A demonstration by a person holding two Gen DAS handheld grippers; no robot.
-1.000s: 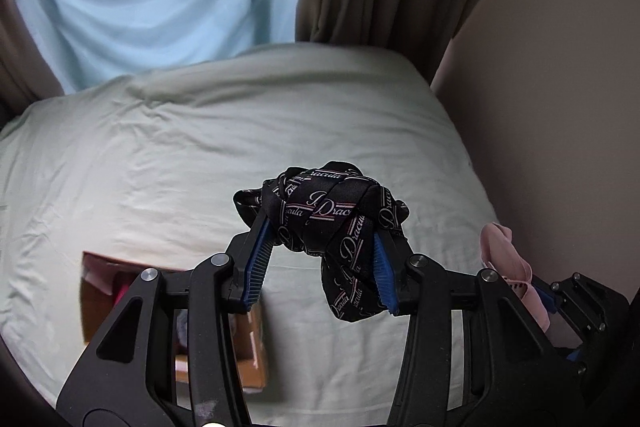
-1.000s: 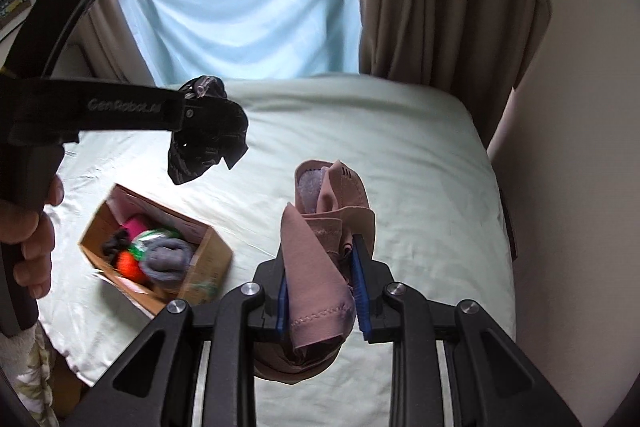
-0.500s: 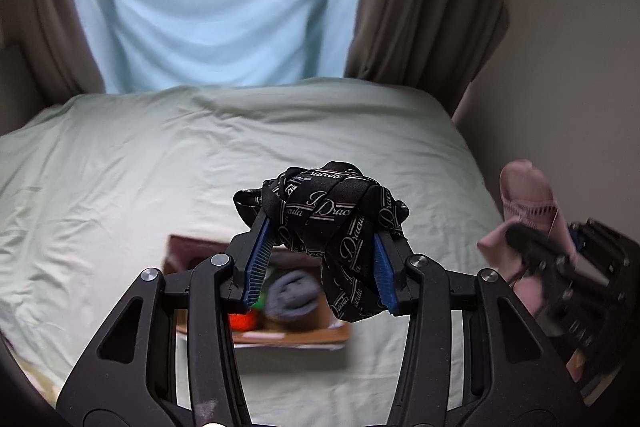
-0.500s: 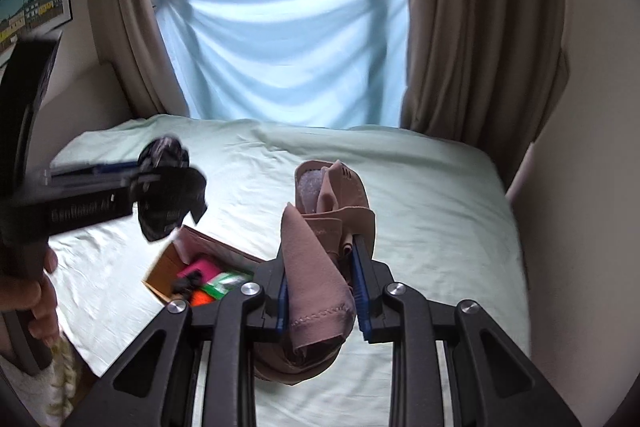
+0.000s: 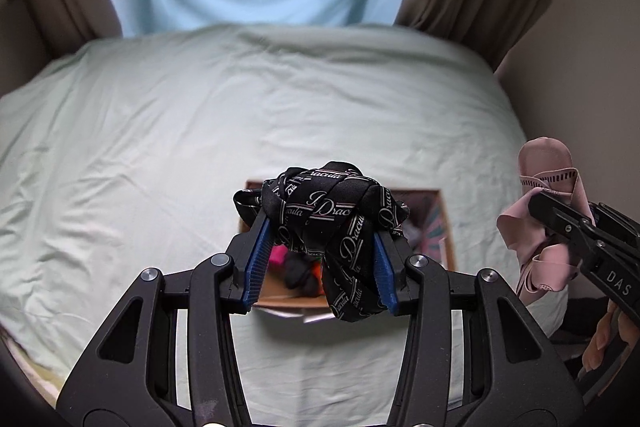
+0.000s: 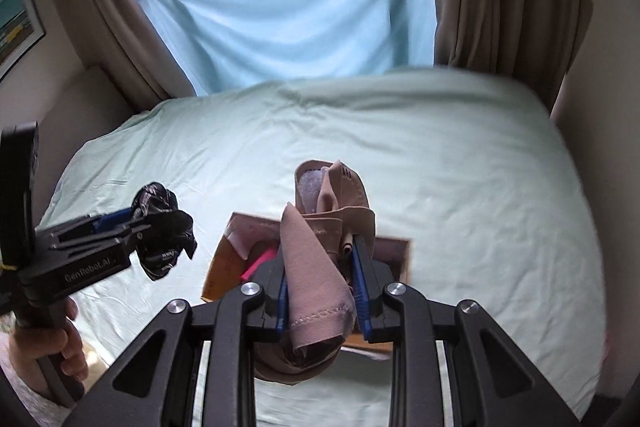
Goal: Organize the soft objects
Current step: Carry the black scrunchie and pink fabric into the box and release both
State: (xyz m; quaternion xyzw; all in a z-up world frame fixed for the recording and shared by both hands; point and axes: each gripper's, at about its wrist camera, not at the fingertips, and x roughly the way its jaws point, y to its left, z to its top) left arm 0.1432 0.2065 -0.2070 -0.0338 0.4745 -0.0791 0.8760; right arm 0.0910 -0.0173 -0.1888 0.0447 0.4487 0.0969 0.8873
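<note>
Both grippers had swung over the box (image 5: 444, 223); left gripper (image 5: 320, 259) clamped the black cloth (image 5: 332, 211), right gripper (image 6: 322, 291) the pink cloth (image 6: 316, 275).

Both wrist views angle down (close) over shared bed (image 5: 160, 131)

Right gripper (image 6: 320, 291) clamps pink cloth (image 6: 320, 267) above box (image 6: 224, 267); left gripper (image 6: 132, 227) grips black cloth (image 6: 164, 231) beside.
</note>
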